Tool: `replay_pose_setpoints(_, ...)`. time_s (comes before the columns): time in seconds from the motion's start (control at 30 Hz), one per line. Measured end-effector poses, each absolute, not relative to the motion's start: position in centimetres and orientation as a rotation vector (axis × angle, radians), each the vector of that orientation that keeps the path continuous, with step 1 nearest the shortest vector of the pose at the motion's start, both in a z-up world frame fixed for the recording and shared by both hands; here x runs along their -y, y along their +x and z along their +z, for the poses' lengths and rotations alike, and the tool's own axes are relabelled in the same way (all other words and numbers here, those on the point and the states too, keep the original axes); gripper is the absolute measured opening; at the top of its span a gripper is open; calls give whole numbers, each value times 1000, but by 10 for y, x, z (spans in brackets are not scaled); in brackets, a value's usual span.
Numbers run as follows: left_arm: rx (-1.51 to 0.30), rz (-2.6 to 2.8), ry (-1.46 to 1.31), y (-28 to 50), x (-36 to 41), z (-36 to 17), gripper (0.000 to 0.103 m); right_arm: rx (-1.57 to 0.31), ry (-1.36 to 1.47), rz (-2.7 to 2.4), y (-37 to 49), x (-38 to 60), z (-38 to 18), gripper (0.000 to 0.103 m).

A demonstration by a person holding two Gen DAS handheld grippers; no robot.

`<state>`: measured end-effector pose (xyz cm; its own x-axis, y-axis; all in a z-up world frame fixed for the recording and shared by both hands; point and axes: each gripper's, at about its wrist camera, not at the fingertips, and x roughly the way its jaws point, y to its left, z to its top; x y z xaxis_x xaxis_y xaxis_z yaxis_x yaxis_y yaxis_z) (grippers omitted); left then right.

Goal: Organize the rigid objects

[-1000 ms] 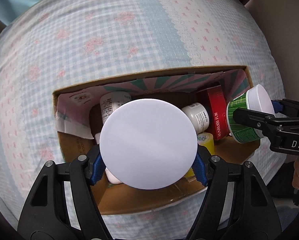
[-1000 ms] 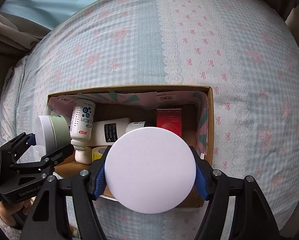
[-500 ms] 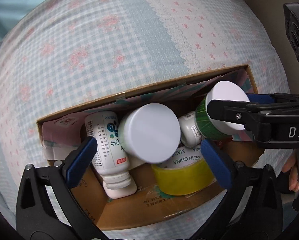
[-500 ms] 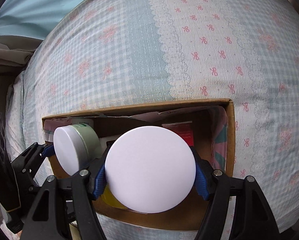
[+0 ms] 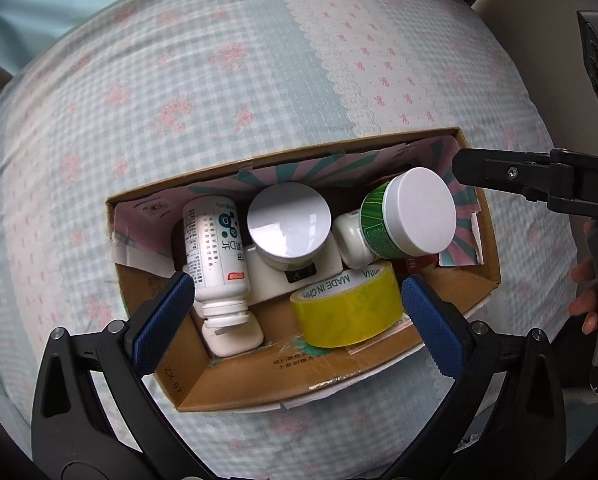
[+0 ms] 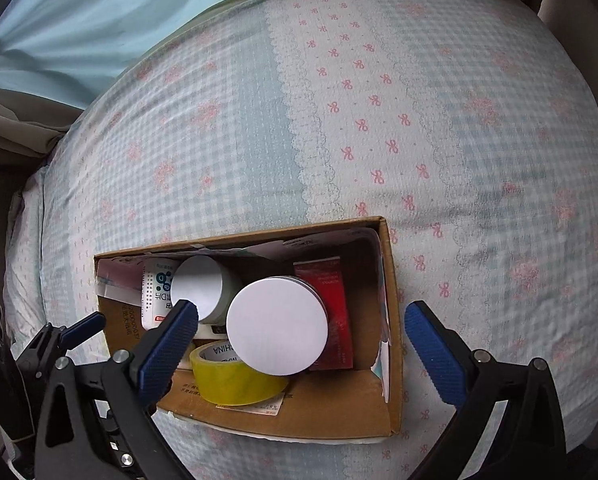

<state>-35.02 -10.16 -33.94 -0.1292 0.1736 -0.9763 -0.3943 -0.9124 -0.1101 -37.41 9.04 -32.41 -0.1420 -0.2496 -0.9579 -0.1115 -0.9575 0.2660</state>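
An open cardboard box lies on the bed and also shows in the right wrist view. Inside it are a white-lidded jar, a green jar with a white lid, a white bottle, a yellow tape roll and a red carton. In the right wrist view the green jar's lid fills the box middle and the other jar sits left. My left gripper is open and empty above the box front. My right gripper is open and empty above the box.
The bed is covered by a blue checked sheet with pink flowers. A paler strip with pink bows runs up the sheet. A pale blue curtain hangs behind the bed. A hand holds the right tool.
Both grippers opened and let go of their jars, which now rest in the box. Both grippers pulled back and up from the box.
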Motion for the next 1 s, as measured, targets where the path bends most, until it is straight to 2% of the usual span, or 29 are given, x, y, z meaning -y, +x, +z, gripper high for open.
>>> replay_pose_setpoints(0.57,-162,2265,-1631,-287,104,-246,103,367,1798,-2367,-318,-90,-240,103)
replay_pose_setpoints(0.77,-119,2356,-1543,-255,100,-181,103,189,1636,-2457,-281,-93,-174,103)
replay_pose_setpoints(1.0,-17,2541,-1324,-211,98,-79,103,106,1415,-2662,-223,-124,-76,103)
